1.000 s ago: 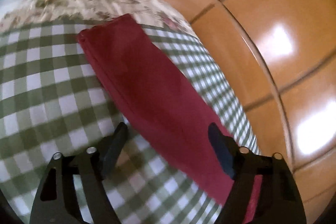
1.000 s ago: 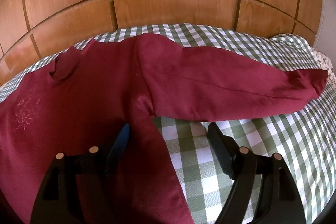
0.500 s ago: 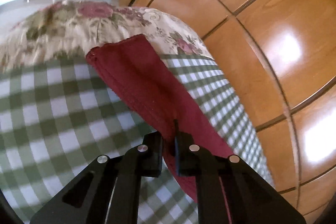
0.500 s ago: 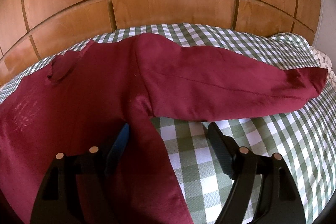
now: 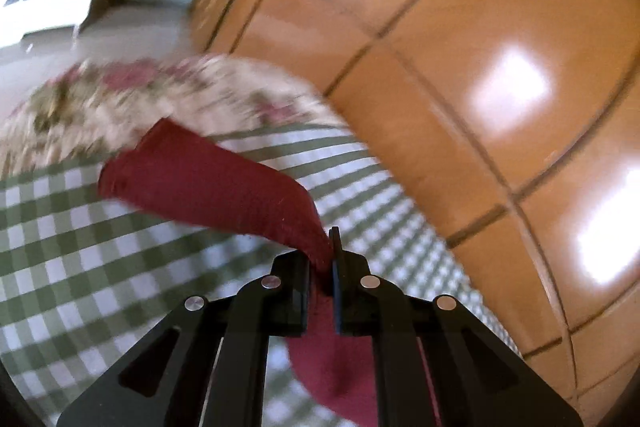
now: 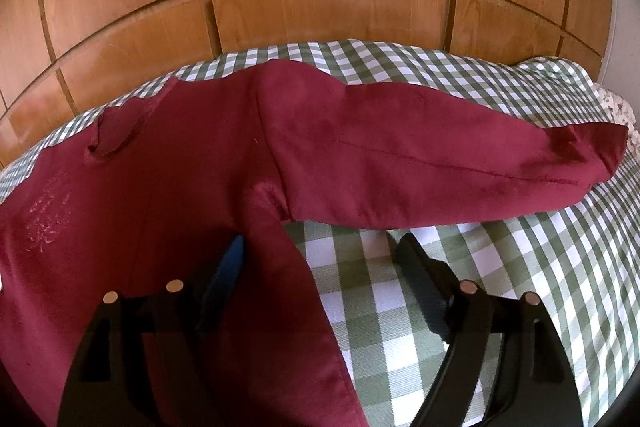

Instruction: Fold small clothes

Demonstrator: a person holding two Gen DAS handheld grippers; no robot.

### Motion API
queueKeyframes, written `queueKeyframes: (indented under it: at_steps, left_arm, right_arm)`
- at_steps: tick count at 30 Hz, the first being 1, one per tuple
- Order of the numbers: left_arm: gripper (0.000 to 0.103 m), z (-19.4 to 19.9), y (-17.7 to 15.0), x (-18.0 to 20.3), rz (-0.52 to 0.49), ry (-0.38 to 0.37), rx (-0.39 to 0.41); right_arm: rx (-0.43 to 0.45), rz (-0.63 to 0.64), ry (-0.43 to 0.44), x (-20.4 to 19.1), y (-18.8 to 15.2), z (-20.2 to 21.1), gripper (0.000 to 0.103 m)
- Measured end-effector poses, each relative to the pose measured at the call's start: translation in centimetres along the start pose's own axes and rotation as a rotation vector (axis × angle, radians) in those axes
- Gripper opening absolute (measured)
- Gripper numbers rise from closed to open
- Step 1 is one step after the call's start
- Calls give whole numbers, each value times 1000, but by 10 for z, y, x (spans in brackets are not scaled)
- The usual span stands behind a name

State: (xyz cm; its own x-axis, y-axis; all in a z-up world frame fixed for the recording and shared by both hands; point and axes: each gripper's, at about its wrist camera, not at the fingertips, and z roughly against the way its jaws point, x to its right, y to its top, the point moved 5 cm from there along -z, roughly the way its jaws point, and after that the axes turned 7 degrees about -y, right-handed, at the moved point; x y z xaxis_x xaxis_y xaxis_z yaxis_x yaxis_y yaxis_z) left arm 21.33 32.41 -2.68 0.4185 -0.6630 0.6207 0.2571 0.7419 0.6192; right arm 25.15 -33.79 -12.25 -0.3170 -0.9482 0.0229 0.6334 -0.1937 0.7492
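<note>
My left gripper is clenched on the maroon sweatshirt's left sleeve, whose cuff trails ahead over the green-checked bedspread. My right gripper hangs with jaws opening, straddling the side seam under the right sleeve, pinching nothing. The sweatshirt lies spread flat, body to its left. It looks light, limp and grippy; I'd judge cuffs and hems best to pinch. The faint chest embroidery is unreadable.
</note>
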Motion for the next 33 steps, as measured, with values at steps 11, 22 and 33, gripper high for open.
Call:
queueKeyframes:
  at_steps: [11, 22, 33]
  left_arm:
    - [7, 16, -73, 157, -346, -243, -61]
    - [7, -11, -199, 258, -693, -276, -220]
    - [11, -48, -320, 281, -926, -218, -425]
  right_arm:
    - [-6, -4, -1, 1, -1, 0, 84]
    - [-8, -20, 13, 4, -1, -1, 84]
    - [-11, -26, 19, 5, -2, -3, 84]
